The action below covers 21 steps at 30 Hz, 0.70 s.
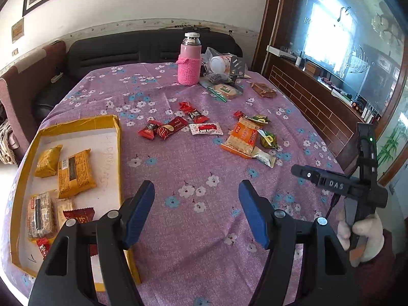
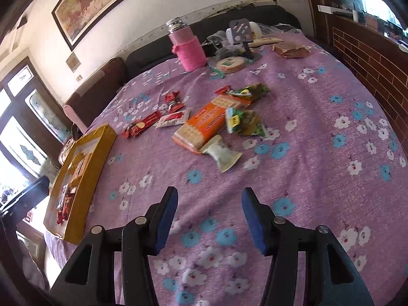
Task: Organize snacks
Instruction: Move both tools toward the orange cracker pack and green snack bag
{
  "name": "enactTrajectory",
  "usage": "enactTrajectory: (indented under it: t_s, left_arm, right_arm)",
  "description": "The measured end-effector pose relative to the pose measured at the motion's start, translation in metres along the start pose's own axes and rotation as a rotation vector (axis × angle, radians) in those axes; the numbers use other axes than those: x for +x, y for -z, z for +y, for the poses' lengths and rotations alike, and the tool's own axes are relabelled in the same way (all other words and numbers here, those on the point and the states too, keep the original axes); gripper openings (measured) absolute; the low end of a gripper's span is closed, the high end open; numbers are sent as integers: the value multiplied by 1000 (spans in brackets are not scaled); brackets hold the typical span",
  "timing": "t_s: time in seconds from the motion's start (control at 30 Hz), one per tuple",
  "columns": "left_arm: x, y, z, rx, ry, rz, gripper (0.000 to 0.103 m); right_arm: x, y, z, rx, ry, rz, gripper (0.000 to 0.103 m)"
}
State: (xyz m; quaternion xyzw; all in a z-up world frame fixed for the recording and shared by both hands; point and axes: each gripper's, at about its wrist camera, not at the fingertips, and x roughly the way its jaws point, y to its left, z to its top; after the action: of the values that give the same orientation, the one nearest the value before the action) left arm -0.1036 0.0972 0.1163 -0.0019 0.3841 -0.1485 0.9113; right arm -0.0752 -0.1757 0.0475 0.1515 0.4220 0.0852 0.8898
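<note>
Setting: private home, living or dining room. Evidence: round table under a purple floral tablecloth [image 1: 193,158]; dark sofa [image 1: 107,53] against the wall behind it; framed painting of horses [image 2: 84,5] hung above; wallpaper border along the white wall; dark wooden cabinet with glass front [image 1: 352,51] showing household clutter; pink thermos in a knitted sleeve [image 1: 189,60]; wrapped snacks loose on the cloth; yellow cardboard box lid [image 1: 116,137] serving as a tray.
</note>
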Motion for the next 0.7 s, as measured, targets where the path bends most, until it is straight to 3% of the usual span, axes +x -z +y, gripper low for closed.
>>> enactTrajectory:
  t_s: [0.27,0.43,0.5,0.7]
  left_arm:
    - [40,-16,-9,9,43,68,68]
    - [66,-38,-23,32,61,99,68]
    - [80,-45,-29,42,75,122,68]
    - [130,-66,-43,79,81,188,67]
  right_arm:
    - [24,-35,-48,89,27,-7,55]
    - [56,-63,-45,89,14,-18,55]
    - [70,-74,-43,87,22,-13,60]
    - [101,-81,-35,50,30,14,60]
